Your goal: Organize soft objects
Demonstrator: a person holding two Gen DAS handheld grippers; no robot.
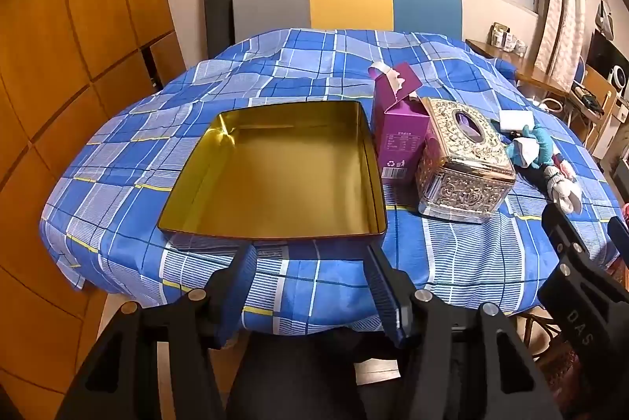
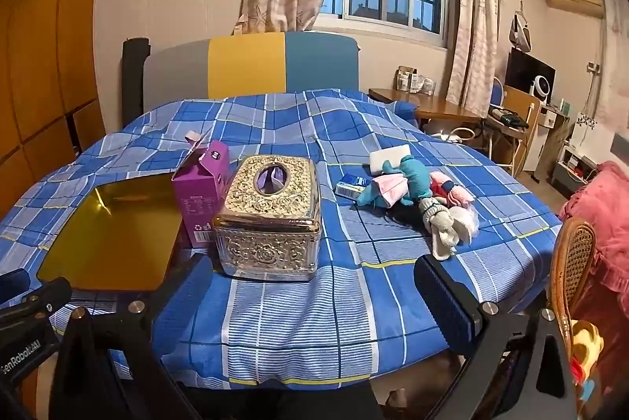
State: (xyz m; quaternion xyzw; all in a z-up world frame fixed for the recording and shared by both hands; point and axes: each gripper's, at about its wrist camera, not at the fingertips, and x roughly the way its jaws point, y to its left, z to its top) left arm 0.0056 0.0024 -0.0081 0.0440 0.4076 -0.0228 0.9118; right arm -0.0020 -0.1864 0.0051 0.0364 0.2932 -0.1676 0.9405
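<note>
Both jaws stand open and hold nothing: I see the right gripper (image 2: 314,296) spread wide and the left gripper (image 1: 310,278) about half spread. Soft toys (image 2: 416,196) lie heaped on the bedspread (image 2: 298,325), right of the tissue box (image 2: 269,215), well apart from the empty tin (image 1: 275,176). Risk: the heap is tangled, so I may lift several toys together, or snag bedspread cloth if I descend too low.
</note>
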